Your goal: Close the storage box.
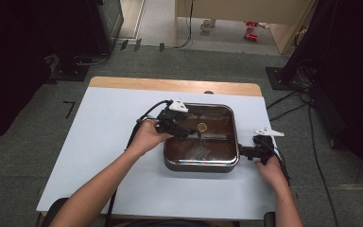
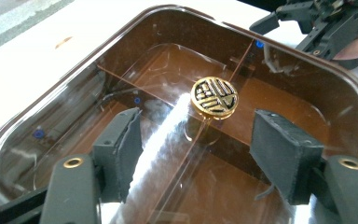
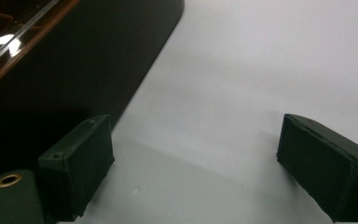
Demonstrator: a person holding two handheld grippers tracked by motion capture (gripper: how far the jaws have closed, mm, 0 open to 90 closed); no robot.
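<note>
A square steel pan [image 1: 201, 164] with a brown glass lid [image 1: 217, 144] sits on the white table. In the lid's middle is a round gold knob [image 1: 202, 126] [image 2: 214, 96]. My left gripper [image 1: 189, 132] [image 2: 200, 144] hovers over the lid, open, with the knob just ahead of its pads and untouched. Beside the pan's right side, my right gripper [image 1: 243, 152] [image 3: 196, 163] stands open and holds nothing; the dark pan wall [image 3: 74, 60] is at its left jaw. In the left gripper view the right gripper [image 2: 326, 23] is beyond the lid's far corner.
A white sheet [image 1: 104, 156] covers the wooden table [image 1: 170, 85], with bare room left of and in front of the pan. Cables [image 1: 293, 106] and dark stands [image 1: 71, 66] are on the floor around it.
</note>
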